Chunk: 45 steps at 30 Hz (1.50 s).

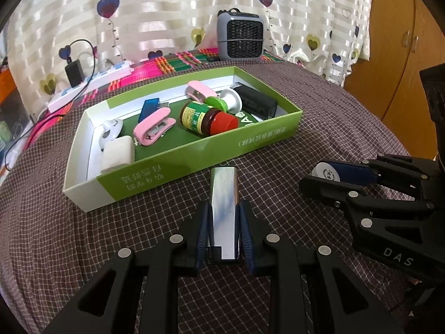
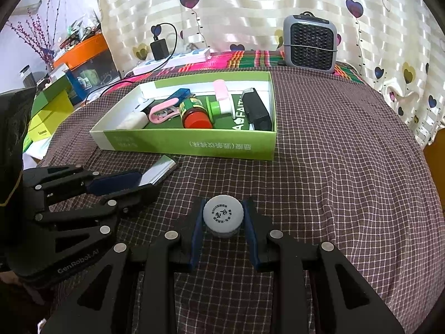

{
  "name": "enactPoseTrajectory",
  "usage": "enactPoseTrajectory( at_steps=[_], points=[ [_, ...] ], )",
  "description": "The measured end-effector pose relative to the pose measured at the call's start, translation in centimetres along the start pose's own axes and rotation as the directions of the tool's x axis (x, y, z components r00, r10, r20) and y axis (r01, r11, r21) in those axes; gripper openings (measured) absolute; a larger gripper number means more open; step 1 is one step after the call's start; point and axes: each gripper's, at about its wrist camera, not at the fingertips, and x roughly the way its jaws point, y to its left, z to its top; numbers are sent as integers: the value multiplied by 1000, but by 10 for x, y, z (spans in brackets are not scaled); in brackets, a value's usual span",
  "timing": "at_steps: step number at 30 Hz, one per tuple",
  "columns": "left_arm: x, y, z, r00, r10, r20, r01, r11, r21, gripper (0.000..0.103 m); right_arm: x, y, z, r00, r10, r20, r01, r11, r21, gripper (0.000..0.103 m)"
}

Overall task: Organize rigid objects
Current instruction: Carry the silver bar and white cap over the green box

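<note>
My left gripper (image 1: 224, 206) is shut on a shiny silver metal case (image 1: 224, 194), which lies on the checked cloth just in front of the green box (image 1: 194, 150). Seen from the right wrist, the left gripper (image 2: 144, 183) has the silver case (image 2: 162, 169) sticking out toward the box (image 2: 194, 144). My right gripper (image 2: 224, 204) is shut on a small bottle with a white cap (image 2: 223, 215); the left wrist view shows that gripper (image 1: 319, 174) and the cap (image 1: 325, 171) low at the right. The box holds a red-capped brown bottle (image 1: 207, 118), pink clips (image 1: 153, 129), a blue stick and a black block.
A grey mini heater (image 1: 240, 36) stands at the back edge of the cloth. A white power strip with a black charger (image 1: 75, 73) lies at the back left. A wooden cabinet (image 1: 395, 55) is on the right, and boxes and clutter (image 2: 55, 97) lie off the left edge.
</note>
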Motion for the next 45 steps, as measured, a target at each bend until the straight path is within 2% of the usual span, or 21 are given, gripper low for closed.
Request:
enactPoseTrajectory(
  at_steps=[17, 26, 30, 45],
  points=[
    [-34, 1, 1, 998, 16, 66, -15, 1000, -7, 22, -19, 10, 3, 999, 5, 39, -4, 1000, -22, 29],
    [-46, 14, 18, 996, 7, 94, -4, 999, -32, 22, -29, 13, 22, 997, 15, 76, -11, 999, -42, 29],
    [-48, 24, 30, 994, 26, 111, -21, 999, -46, 22, -30, 12, 34, 996, 20, 88, -16, 999, -47, 29],
    [-34, 58, 56, 993, 51, 104, -42, 995, -86, 22, -19, 11, 69, 995, 30, 95, -23, 997, -74, 29]
  ],
)
